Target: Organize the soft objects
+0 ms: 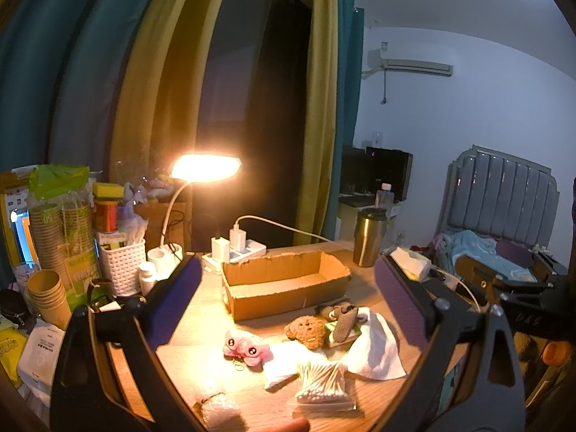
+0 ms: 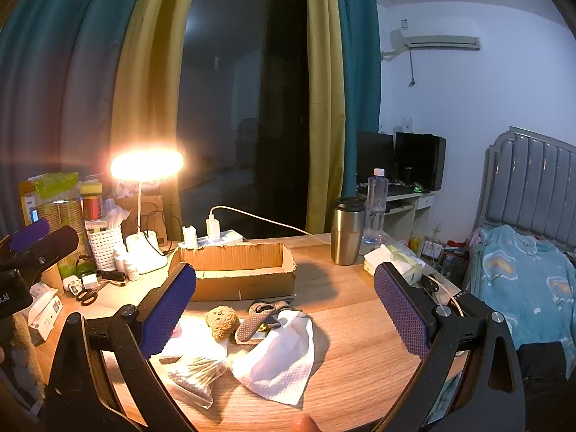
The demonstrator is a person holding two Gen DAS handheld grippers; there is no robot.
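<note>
A lit desk lamp [image 2: 145, 165] glows warm over the wooden desk [image 2: 360, 324], before a dark window [image 2: 244, 108] flanked by teal and mustard curtains [image 2: 324, 90]. On the white wall [image 2: 468, 90] hangs an air conditioner [image 2: 437, 39]; a bed [image 2: 522, 270] with grey padded headboard stands right.

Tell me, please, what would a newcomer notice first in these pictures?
The lit desk lamp glows at the back left of the table. In front of it stands an open cardboard box, and nearer lies a heap of soft things: a pink plush, a brown plush and a white cloth.

Lit desk lamp [image 1: 205, 168], steel tumbler [image 2: 347, 230], water bottle [image 2: 375, 205].
</note>
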